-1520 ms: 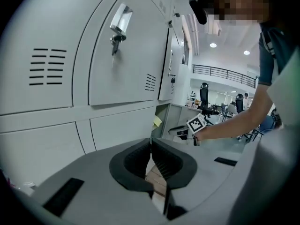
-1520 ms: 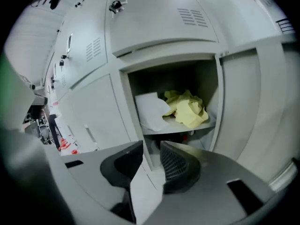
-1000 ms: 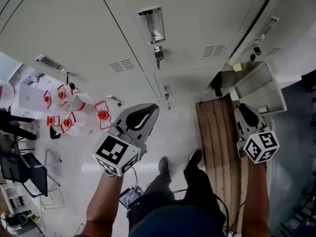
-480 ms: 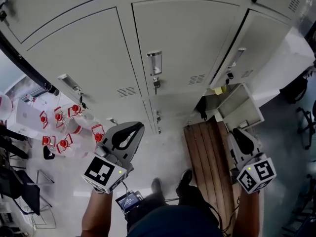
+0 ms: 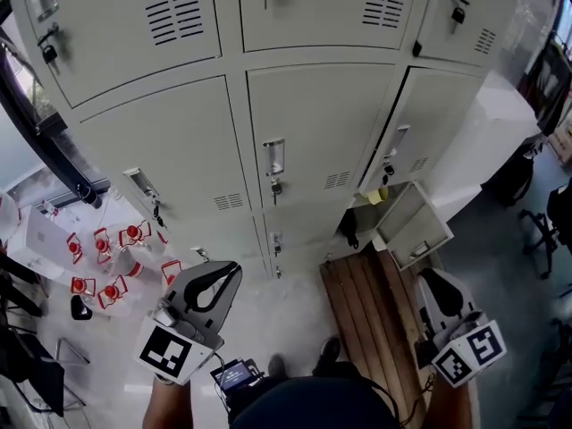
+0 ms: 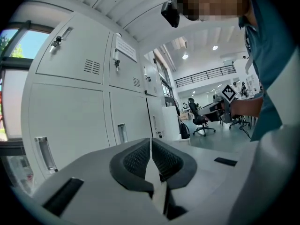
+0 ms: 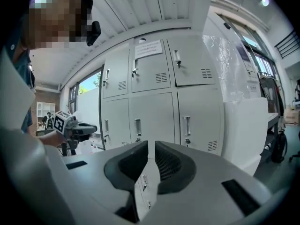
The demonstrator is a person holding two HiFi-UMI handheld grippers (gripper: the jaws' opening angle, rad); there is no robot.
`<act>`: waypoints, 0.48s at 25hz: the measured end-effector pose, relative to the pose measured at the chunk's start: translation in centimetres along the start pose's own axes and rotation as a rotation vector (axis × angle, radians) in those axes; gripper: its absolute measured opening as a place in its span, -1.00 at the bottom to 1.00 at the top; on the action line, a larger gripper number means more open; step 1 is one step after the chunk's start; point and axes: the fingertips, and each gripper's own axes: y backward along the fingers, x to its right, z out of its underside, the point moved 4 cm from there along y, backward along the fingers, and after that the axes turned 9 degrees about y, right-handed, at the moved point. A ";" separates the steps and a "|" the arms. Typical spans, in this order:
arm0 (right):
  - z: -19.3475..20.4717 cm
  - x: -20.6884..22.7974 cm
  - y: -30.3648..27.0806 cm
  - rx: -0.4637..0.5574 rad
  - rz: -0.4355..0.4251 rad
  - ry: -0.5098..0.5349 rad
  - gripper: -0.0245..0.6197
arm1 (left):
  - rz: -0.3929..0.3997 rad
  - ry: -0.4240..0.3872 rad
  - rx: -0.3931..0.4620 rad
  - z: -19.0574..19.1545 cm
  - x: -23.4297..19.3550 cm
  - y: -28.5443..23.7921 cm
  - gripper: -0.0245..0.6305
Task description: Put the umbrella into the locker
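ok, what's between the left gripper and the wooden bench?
Head view: pale floor and the person's shoes lie between the left gripper and the wooden bench.

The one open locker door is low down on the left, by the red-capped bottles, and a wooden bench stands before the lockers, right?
Wrong side. The head view shows the open locker door low down on the right, at the far end of the wooden bench; the red-capped bottles sit at the left, before shut doors. The rest holds.
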 end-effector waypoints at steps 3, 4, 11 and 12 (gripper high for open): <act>-0.4 -1.1 1.3 -0.014 -0.016 0.019 -0.78 | -0.004 -0.038 0.002 -0.6 1.0 0.9 -0.84; -0.4 -1.3 1.6 -0.020 -0.022 0.024 -0.80 | -0.008 -0.050 -0.002 -0.7 1.3 1.1 -0.84; -2.2 -4.5 3.5 -0.028 -0.029 0.061 -0.80 | -0.023 -0.083 -0.011 -1.5 1.2 4.6 -0.84; -2.2 -4.8 3.8 -0.028 -0.026 0.060 -0.80 | -0.024 -0.082 -0.011 -1.5 1.2 4.9 -0.84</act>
